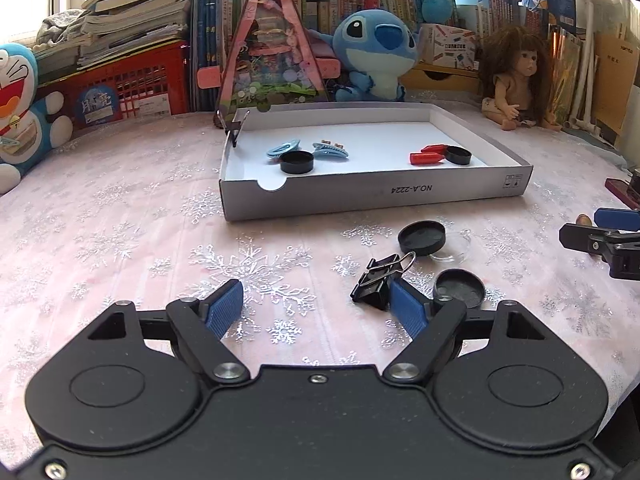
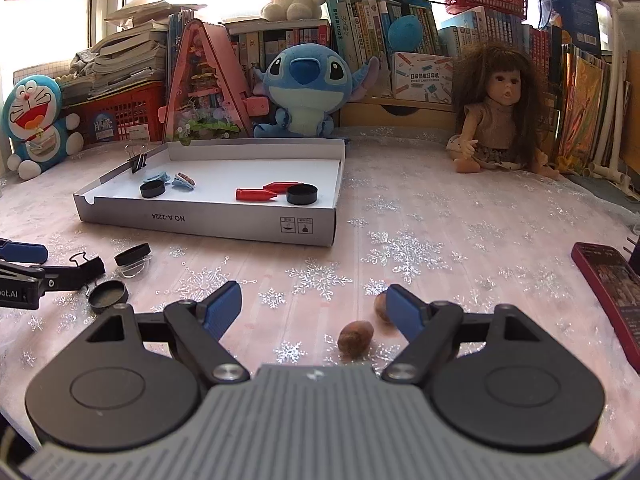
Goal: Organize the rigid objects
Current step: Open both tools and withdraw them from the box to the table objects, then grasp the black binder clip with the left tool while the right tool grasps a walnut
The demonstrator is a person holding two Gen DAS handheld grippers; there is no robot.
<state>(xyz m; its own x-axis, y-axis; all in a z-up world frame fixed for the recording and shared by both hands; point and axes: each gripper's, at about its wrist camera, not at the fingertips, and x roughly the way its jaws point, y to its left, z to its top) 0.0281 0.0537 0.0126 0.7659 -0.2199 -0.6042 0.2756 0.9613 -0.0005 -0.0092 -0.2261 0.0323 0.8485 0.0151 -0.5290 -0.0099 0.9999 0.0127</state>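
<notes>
My left gripper (image 1: 316, 304) is open and empty above the tablecloth. A black binder clip (image 1: 378, 278) lies just beside its right finger. A black lid (image 1: 422, 237) on a clear dish and a black cap (image 1: 460, 289) lie close by. My right gripper (image 2: 314, 306) is open and empty. A brown nut (image 2: 355, 338) lies between its fingers, and a second nut (image 2: 381, 307) sits by the right finger. The white box lid tray (image 1: 376, 194) holds blue hair clips (image 1: 330, 151), black caps (image 1: 296, 162) and red pieces (image 1: 428, 156). A binder clip (image 2: 136, 162) grips its rim.
Plush toys, a doll (image 2: 494, 116), a pink triangular case (image 1: 270, 48), red baskets and books line the back of the table. A dark red phone (image 2: 612, 292) lies at the right edge. The left gripper shows in the right wrist view (image 2: 24, 272).
</notes>
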